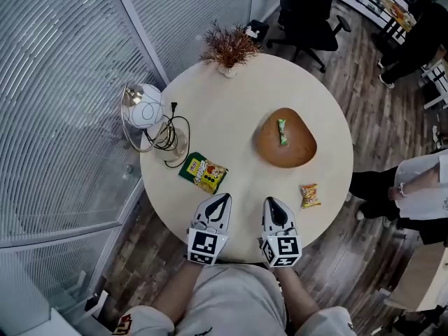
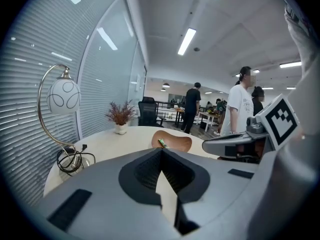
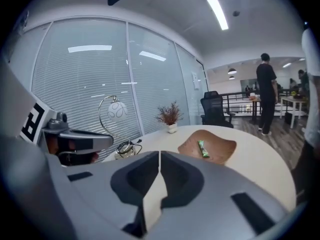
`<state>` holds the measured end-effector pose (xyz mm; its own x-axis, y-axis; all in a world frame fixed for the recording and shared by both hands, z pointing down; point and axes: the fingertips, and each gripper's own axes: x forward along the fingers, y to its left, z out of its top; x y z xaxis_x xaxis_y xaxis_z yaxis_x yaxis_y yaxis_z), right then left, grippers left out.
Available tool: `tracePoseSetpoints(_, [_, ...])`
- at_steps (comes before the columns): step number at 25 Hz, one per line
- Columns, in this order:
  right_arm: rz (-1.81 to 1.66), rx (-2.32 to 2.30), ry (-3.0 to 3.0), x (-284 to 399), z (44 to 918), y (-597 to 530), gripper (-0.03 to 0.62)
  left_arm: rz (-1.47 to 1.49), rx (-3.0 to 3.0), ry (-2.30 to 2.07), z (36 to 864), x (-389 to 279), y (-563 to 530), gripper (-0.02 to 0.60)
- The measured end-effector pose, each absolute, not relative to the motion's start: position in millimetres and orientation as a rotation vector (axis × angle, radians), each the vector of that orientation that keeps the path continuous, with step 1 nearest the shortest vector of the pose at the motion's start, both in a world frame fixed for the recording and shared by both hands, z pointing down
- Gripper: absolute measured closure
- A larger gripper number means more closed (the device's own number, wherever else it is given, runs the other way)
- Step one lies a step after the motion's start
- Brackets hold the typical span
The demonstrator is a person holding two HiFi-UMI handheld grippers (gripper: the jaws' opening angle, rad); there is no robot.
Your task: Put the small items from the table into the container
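Observation:
A brown wooden dish (image 1: 297,152) sits right of the round table's middle, with a green packet (image 1: 282,131) lying in it. A green-and-yellow snack bag (image 1: 203,173) lies on the table to the left of the dish. A small orange packet (image 1: 310,195) lies near the right front edge. My left gripper (image 1: 223,199) hovers at the front edge just behind the snack bag, jaws shut and empty. My right gripper (image 1: 271,202) hangs beside it, also shut and empty. The dish (image 3: 220,149) and the green packet (image 3: 202,148) lie ahead of the right gripper (image 3: 159,154). The left gripper (image 2: 161,150) points toward the dish (image 2: 176,141).
A white globe lamp (image 1: 143,110) with a coiled black cable (image 1: 171,137) stands at the table's left edge. A pot of dried plants (image 1: 227,48) stands at the far edge. A black office chair (image 1: 308,12) is behind the table. A person (image 1: 413,187) stands to the right.

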<state>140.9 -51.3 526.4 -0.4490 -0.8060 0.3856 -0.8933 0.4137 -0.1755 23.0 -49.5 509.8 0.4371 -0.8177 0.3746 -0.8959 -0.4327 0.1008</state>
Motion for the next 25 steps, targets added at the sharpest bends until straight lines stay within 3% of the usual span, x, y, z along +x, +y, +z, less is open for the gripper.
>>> tracePoseSetpoints(9, [0.594, 1.530, -2.388, 142.6, 543.7, -30.2, 0.569, 0.386, 2.447, -1.388, 518.9, 26.6, -41.8, 0.589])
tracePoseSetpoints(18, [0.610, 1.570, -2.169, 225.3, 598.7, -34.7, 0.568, 0.409, 2.455, -1.349, 514.5, 44.4, -34.8, 0.589])
tracePoseSetpoints(19, [0.621, 1.556, -2.138, 237.1, 608.9, -37.6, 0.554, 0.412, 2.451, -1.351, 514.5, 44.1, -34.4, 0.589])
tracePoseSetpoints(23, [0.576, 1.579, -2.003, 285.4, 636.1, -54.0, 0.376, 0.436, 2.426, -1.361, 518.8, 40.7, -30.8, 0.589])
tracePoseSetpoints(25, [0.557, 1.601, -1.913, 309.7, 648.7, -62.8, 0.341, 0.445, 2.416, -1.368, 521.1, 40.2, -30.1, 0.589])
